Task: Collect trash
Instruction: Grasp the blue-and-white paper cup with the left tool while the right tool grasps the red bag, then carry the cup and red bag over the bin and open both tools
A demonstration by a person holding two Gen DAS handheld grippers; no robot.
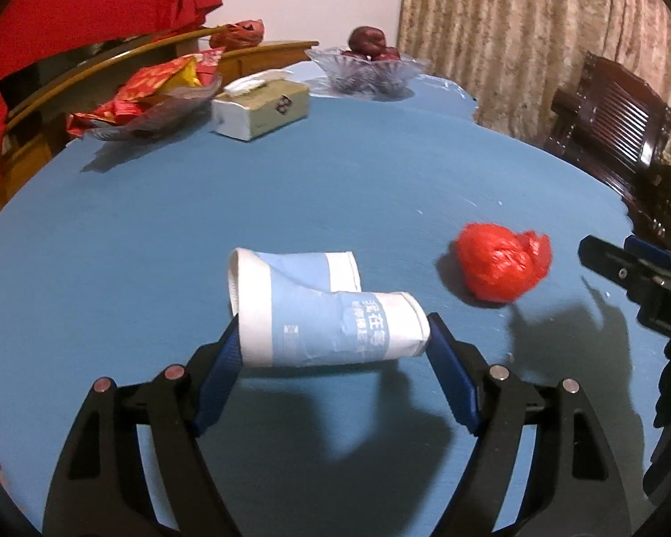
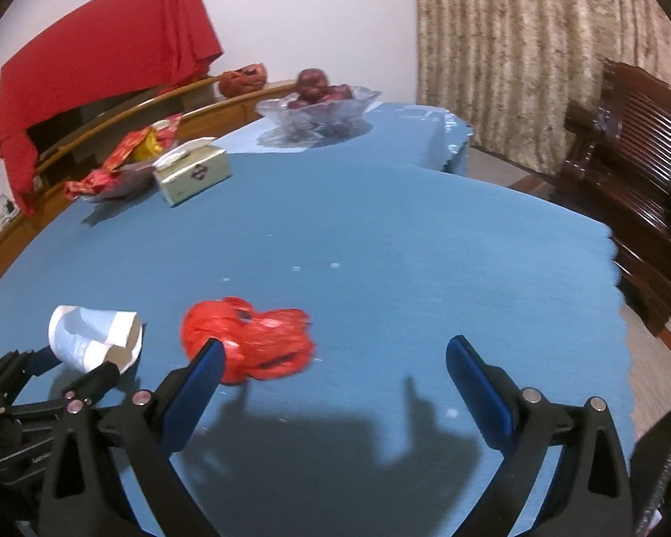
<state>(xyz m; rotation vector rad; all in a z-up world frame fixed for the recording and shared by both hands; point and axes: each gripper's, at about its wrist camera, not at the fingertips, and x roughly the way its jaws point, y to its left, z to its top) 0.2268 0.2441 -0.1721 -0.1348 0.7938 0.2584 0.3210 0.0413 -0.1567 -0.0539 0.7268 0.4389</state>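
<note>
On a table (image 1: 335, 170) covered in blue, the left gripper (image 1: 333, 335) has its two blue-padded fingers (image 1: 221, 371) pressed against either end of a crushed paper cup (image 1: 317, 313) — white with a pale blue band and printed characters — which lies on its side, bent in the middle. From the right wrist view the same cup (image 2: 94, 340) appears at the lower left, sitting between the left gripper's black fingers (image 2: 94, 378).

Just to the right of the cup, a crumpled red plastic bag (image 1: 501, 268) rests on the blue surface, apart from the cup. The right gripper (image 2: 335, 358) is spread wide and holds nothing; its left pad (image 2: 201, 385) sits in front of the bag's (image 2: 250, 340) near edge, though whether they touch cannot be told, while its right pad stands well clear over bare cloth. Its tip also pokes into the left wrist view at the far right edge (image 1: 622, 268).

Farther back, a tissue box (image 1: 264, 107) stands near a glass dish heaped with red and yellow wrappers (image 1: 147, 94). Beyond them, at the table's far end, a clear glass bowl (image 1: 367, 67) holds dark red fruit. Behind the table — a wooden bench back, a red cloth (image 2: 103, 71) draped against the wall, a patterned beige curtain (image 1: 537, 36) and a dark wooden chair (image 2: 630, 143) at right.
</note>
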